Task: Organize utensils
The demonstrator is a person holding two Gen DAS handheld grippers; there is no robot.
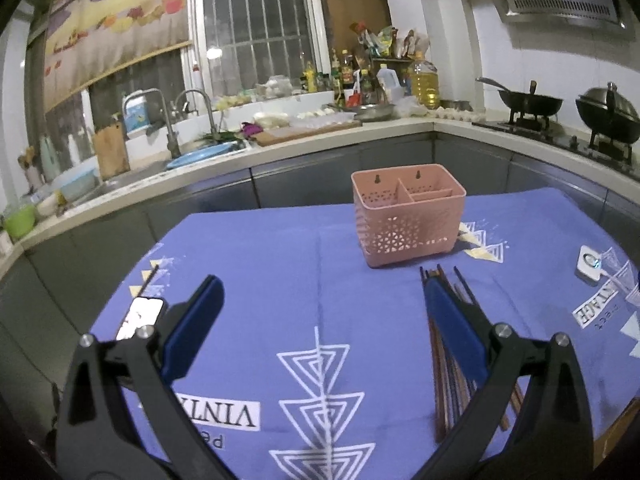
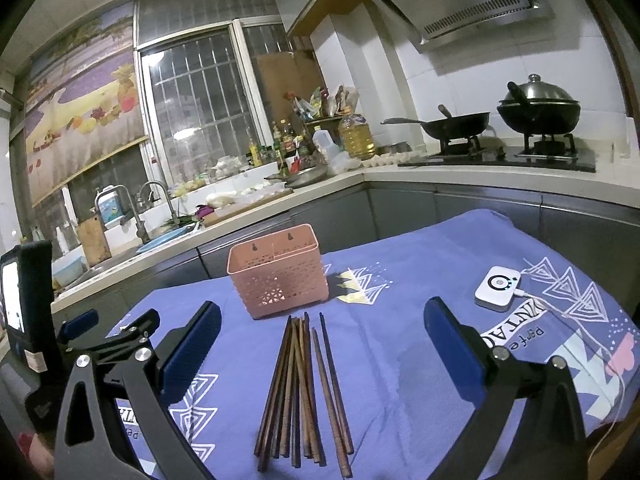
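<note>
A pink perforated utensil caddy with three compartments stands upright on the blue tablecloth; it also shows in the right wrist view. Several dark wooden chopsticks lie in a loose bundle in front of it, partly hidden behind the right finger in the left wrist view. My left gripper is open and empty, above the cloth left of the chopsticks. My right gripper is open and empty, with the chopsticks lying between its fingers below. The left gripper shows at the right view's left edge.
A white round-buttoned device with a cable lies on the cloth at the right. A phone lies at the left. Behind the table runs a kitchen counter with sink, bottles, and a stove with two woks.
</note>
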